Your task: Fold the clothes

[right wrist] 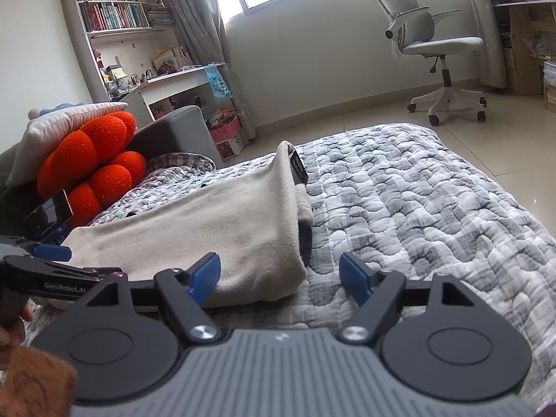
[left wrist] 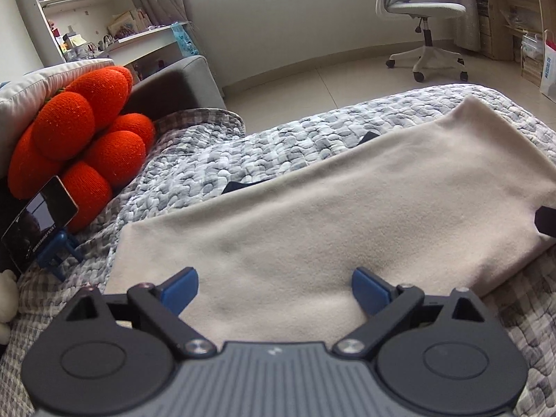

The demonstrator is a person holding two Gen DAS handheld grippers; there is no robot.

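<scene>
- Right now the beige garment [left wrist: 347, 208] lies flat on the quilted bed [right wrist: 417, 191], already doubled over into a long band, with a dark lining or second layer peeking out at its edges.
- Its long axis runs from the near edge of the bed, by the orange cushion [left wrist: 83, 139], away toward the far edge, where one short end [right wrist: 295, 201] bunches up.
- The left gripper [left wrist: 274, 288] hovers over the near long side of the cloth, fingers spread wide with nothing pinched, cloth lying just ahead between them.
- The right gripper [right wrist: 279, 274] sits at the garment's near corner, fingers spread and empty; one finger [right wrist: 205, 272] overlaps the cloth's edge, the other stands over bare quilt.
- Judging from this, both hands are near enough; the left is better centred on the long side, the right on the corner.
</scene>
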